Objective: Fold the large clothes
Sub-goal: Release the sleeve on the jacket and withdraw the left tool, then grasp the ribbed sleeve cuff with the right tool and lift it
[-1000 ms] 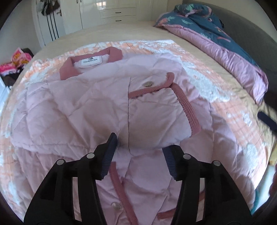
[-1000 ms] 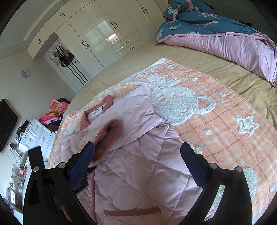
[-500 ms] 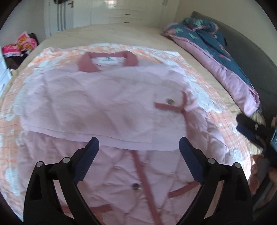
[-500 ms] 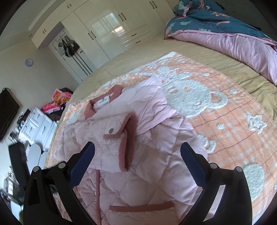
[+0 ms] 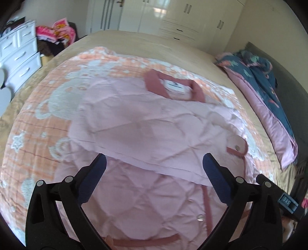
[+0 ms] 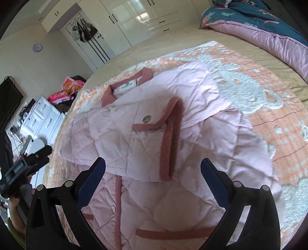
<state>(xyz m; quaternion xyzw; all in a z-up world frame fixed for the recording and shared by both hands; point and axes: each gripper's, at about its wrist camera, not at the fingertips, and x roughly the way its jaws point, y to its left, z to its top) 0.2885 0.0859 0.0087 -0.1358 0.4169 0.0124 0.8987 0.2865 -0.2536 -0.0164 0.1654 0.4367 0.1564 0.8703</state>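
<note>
A pale pink quilted jacket with dusty-rose collar and trim lies flat on an orange bear-pattern blanket on the bed. Its sleeves are folded across the chest; a rose cuff with a metal button lies on top. My left gripper is open and empty, hovering over the jacket's lower half. My right gripper is open and empty, above the jacket's front, just below the folded sleeve. The left gripper also shows in the right wrist view off the bed's left edge.
A rumpled teal and pink duvet lies at the bed's far right. White wardrobes stand beyond the bed. A white drawer unit and a pile of pink things stand left of the bed.
My left gripper opened wide, letting go of the sleeve, and drew back and left from the jacket. The sleeve now lies folded across the chest. My right gripper stayed open.
</note>
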